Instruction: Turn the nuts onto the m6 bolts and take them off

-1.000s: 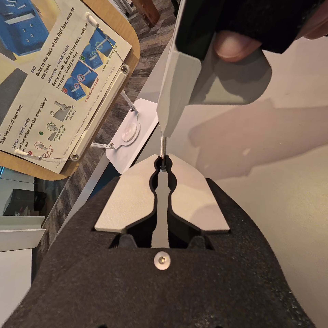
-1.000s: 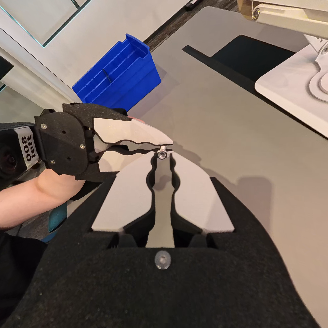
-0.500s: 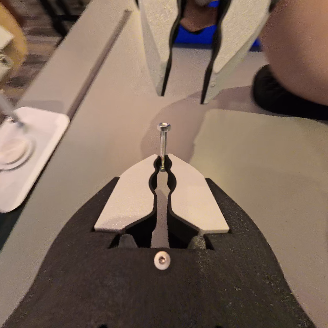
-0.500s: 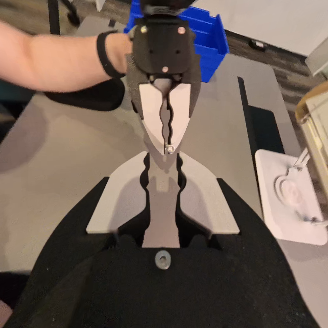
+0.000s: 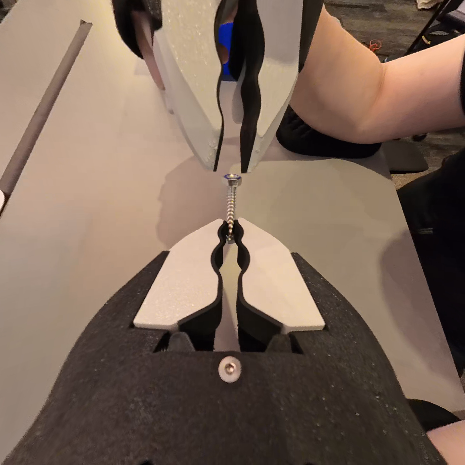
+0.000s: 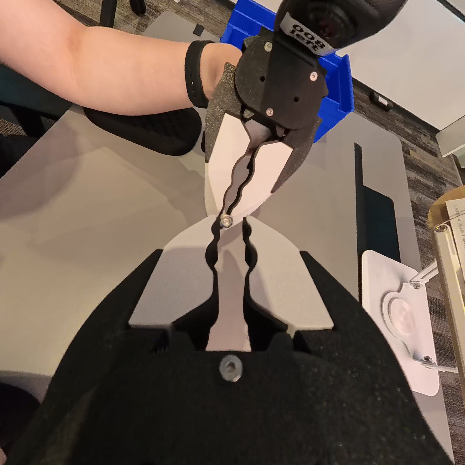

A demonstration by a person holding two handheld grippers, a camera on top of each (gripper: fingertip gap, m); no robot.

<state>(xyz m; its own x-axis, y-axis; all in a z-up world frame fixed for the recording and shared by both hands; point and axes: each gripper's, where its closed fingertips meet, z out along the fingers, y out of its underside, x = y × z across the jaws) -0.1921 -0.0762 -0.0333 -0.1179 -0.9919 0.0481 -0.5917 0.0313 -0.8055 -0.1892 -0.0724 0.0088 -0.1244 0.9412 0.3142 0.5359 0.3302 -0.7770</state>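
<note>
Pinching the bolt (image 5: 231, 208) at its lower end, shank pointing to 12 o'clock, the left tool (image 5: 230, 221) offers the nut (image 5: 232, 180) to the right tool (image 5: 229, 169), which hovers parted just beyond, empty, over the bench (image 5: 88, 176).

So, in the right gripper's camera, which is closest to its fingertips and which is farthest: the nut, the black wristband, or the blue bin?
From the right gripper:
1. The nut, right at its fingertips, on the bolt end held by the left gripper.
2. The black wristband, farther back on the left.
3. The blue bin, behind the left gripper, at the table's far edge.
</note>
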